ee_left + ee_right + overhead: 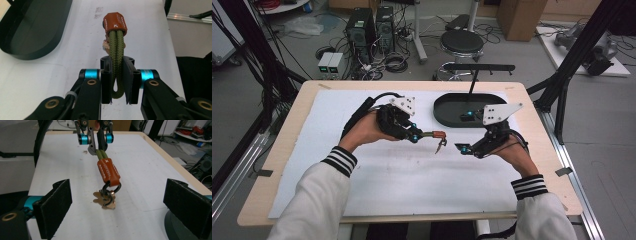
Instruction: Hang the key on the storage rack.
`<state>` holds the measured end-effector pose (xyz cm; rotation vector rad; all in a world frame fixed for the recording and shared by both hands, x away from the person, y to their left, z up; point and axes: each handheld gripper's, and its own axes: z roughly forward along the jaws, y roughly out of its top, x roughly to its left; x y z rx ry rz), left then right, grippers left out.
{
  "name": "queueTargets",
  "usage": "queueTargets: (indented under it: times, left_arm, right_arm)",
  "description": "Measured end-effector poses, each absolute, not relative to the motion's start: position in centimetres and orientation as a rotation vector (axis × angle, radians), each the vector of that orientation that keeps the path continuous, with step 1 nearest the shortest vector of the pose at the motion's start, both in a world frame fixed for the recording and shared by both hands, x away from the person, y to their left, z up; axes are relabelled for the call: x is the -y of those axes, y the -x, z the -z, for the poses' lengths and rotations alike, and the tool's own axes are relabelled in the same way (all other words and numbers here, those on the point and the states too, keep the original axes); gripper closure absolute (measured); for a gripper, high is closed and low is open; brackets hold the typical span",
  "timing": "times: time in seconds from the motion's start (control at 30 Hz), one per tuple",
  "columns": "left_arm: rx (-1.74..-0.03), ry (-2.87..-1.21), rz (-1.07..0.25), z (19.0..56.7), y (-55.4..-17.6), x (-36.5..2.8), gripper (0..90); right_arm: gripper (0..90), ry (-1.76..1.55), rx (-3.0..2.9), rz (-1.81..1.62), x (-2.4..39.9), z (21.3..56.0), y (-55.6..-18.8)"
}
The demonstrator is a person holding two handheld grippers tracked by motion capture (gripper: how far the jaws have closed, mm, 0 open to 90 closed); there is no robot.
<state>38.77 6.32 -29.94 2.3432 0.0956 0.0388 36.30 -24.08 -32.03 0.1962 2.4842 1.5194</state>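
1. The left gripper [117, 80] pinches the olive cord loop of the keychain [435, 135] above the table [287, 145].
2. Its long axis runs level, brown sleeve and keys toward the right gripper [462, 148].
3. That gripper's jaws stand spread.

Keychain lanyard [108, 171]: doubled olive-green cord [116, 52] in a loop, bound by a rust-brown leather sleeve [115, 23] with white stitching and an "x" mark. Dark ring [111, 187] below the sleeve carries small tan charms [105, 200], shape unclear. Held off the white table sheet by its cord end, sleeve outward, ring and charms hanging down.
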Motion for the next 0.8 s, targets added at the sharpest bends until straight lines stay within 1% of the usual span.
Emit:
queueTargets:
  times: [0.07, 0.1, 0.13, 0.17, 0.33, 0.37, 0.4, 0.47, 0.6, 0.73, 0.8]
  left_arm:
    - [-0.084, -2.341, -0.027, 30.0, -38.7, -6.0, 78.3]
    - [-0.084, -2.341, -0.027, 30.0, -38.7, -6.0, 78.4]
    - [-0.078, -2.346, -0.025, 30.0, -38.7, -6.0, 78.4]
    - [-0.082, -2.346, -0.022, 30.0, -38.7, -5.9, 78.3]
    - [-0.069, -2.348, -0.012, 30.1, -38.7, -5.8, 78.3]
    - [-0.067, -2.348, -0.011, 30.1, -38.7, -5.8, 78.4]
    - [-0.068, -2.347, -0.007, 30.2, -38.7, -5.8, 78.3]
    - [-0.068, -2.350, -0.003, 30.2, -38.7, -5.7, 78.4]
    - [-0.059, -2.367, -0.002, 30.3, -38.7, -5.7, 78.4]
    - [-0.056, -2.390, -0.015, 30.4, -38.6, -5.5, 78.3]
    - [-0.055, -2.396, -0.014, 30.4, -38.6, -5.6, 78.3]
  right_arm:
    - [7.5, -0.168, -2.514, -1.486, 23.3, 31.8, -36.5]
    - [10.1, -0.159, -2.531, -1.475, 23.1, 31.8, -36.5]
    - [10.1, -0.159, -2.531, -1.475, 23.1, 31.8, -36.5]
    - [12.8, -0.138, -2.548, -1.450, 22.7, 31.7, -36.6]
    - [16.9, -0.126, -2.595, -1.421, 22.0, 31.8, -36.9]
    - [20.3, -0.113, -2.627, -1.402, 21.6, 31.8, -37.0]
    - [21.0, -0.112, -2.635, -1.392, 21.4, 31.8, -37.1]
    - [25.4, -0.104, -2.657, -1.368, 21.0, 31.9, -37.2]
    - [28.8, -0.114, -2.689, -1.326, 20.4, 32.0, -37.3]
    - [37.8, -0.071, -2.721, -1.279, 19.5, 32.0, -37.4]
    - [39.0, -0.054, -2.725, -1.274, 19.4, 32.1, -37.5]
